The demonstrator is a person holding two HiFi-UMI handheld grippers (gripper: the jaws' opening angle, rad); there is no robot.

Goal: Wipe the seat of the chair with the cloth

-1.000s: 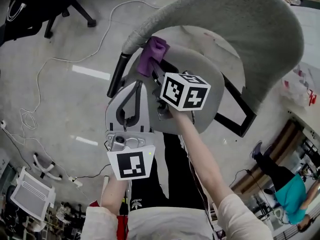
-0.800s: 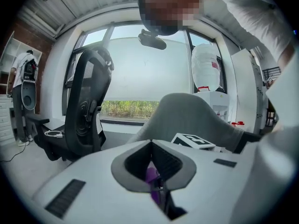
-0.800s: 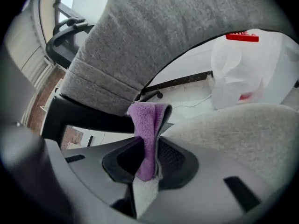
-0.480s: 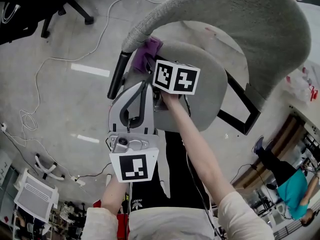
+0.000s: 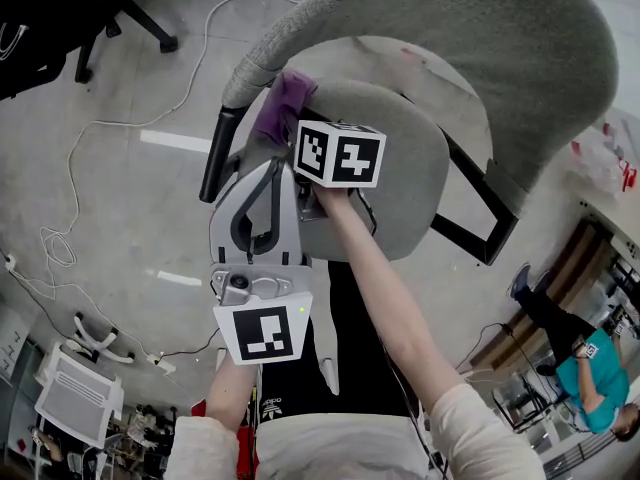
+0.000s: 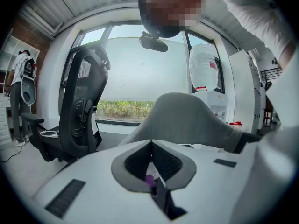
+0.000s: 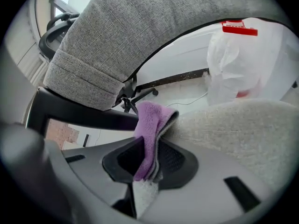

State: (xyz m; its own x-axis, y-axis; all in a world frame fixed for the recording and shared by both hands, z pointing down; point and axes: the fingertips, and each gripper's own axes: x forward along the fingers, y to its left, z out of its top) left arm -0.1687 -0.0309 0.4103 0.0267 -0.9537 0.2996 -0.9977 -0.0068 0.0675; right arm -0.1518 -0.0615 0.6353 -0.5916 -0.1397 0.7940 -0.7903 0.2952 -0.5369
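Purple cloth (image 7: 150, 134) is pinched between the jaws of the right tool (image 7: 148, 161). Its upper end folds over against the edge of the chair's grey fabric seat (image 7: 233, 125). This is at the seat's back corner, just beside the black armrest bar (image 7: 79, 113). The left tool (image 6: 151, 148) hovers close beside the right one, above the seat's near edge. Its jaws are pressed together with nothing between them. Above the cloth curves the grey backrest (image 7: 140, 27). Farther off, a white cable (image 5: 75, 183) trails across the grey floor (image 5: 120, 248).
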